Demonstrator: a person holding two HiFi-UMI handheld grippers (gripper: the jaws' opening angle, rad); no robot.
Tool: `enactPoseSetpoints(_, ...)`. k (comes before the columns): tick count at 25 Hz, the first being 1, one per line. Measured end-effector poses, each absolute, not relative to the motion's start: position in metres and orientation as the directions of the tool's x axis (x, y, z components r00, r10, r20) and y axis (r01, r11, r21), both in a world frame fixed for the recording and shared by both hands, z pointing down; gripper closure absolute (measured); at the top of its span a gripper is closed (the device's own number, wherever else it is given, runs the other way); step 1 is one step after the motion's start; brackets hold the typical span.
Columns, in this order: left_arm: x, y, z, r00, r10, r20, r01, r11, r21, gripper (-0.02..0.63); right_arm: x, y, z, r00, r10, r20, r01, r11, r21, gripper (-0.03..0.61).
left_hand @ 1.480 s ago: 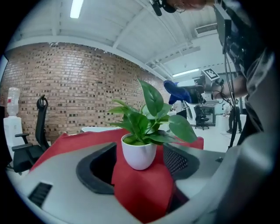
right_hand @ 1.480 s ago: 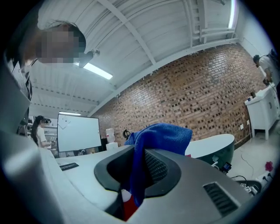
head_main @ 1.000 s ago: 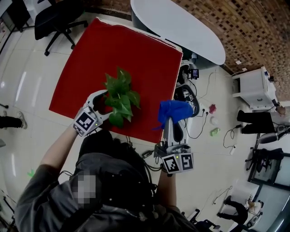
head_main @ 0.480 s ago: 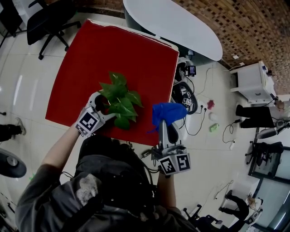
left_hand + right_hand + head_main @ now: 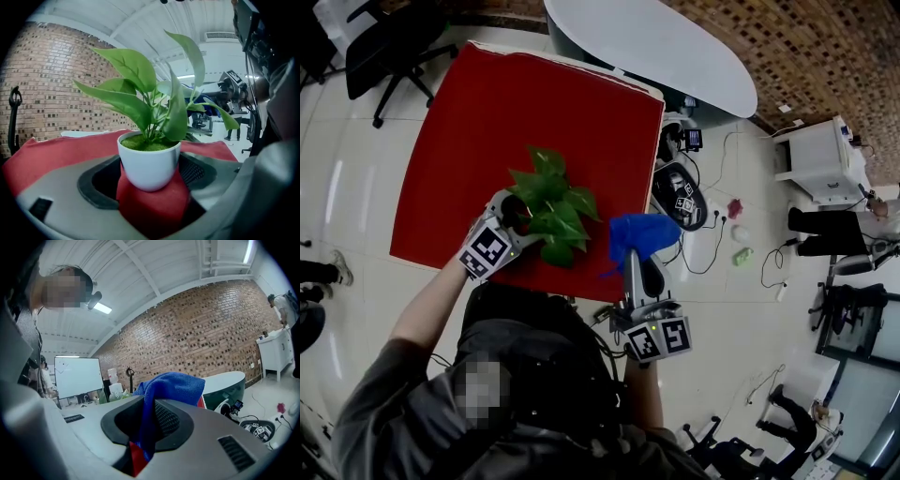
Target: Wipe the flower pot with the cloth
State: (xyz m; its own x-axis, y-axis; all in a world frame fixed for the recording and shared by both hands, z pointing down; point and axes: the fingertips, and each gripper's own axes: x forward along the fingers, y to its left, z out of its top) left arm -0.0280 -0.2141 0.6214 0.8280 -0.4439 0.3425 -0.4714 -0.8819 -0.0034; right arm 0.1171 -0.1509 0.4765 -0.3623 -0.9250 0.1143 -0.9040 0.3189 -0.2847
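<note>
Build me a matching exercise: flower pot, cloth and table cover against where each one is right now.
Things:
1. flower pot
2. cloth
3. table cover

Places:
a. red, spread under the pot
b. pinched in the right gripper's jaws
c. standing between the left gripper's jaws

Pairs: 1-c, 2-b, 3-a.

The left gripper's jaws have just been opening and stand wide, with the pot between them.
</note>
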Motion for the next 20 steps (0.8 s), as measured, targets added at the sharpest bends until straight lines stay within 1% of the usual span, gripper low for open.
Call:
enactPoseSetpoints(4, -0.029, -0.214, 0.612, 0.829, -0.47, 0.303, -0.49, -0.872, -0.01, 0.192, 0.119, -0.153, 0.475, -0.36, -0.926, 0.113, -0.904, 0.316, -0.286, 0.525)
enactPoseSetpoints(10, -0.03, -0.213, 0.566, 0.831, -0.53, 0.17, -0.542, -0.84, 0.028, 0.193, 0.126, -0.148, 0.473, -0.364, -0.925, 0.106, -0.904, 0.323, -0.281, 0.525)
enactPoseSetpoints(13, -0.029, -0.207, 0.528, 0.833, -0.545, 0.095, -0.55, -0.834, 0.04, 0.193, 0.132, -0.142, 0.465, -0.372, -0.924, 0.092, -0.9, 0.335, -0.277, 0.525)
enactPoseSetpoints(17, -0.028, -0.193, 0.473, 0.85, -0.526, 0.032, -0.527, -0.848, 0.056, 0.193, 0.132, -0.139, 0.443, -0.425, -0.902, 0.073, -0.882, 0.395, -0.257, 0.525)
enactPoseSetpoints(20, -0.028, -0.18, 0.436, 0.868, -0.497, 0.026, -0.497, -0.867, 0.034, 0.192, 0.114, -0.135, 0.418, -0.518, -0.855, 0.032, -0.831, 0.494, -0.257, 0.526)
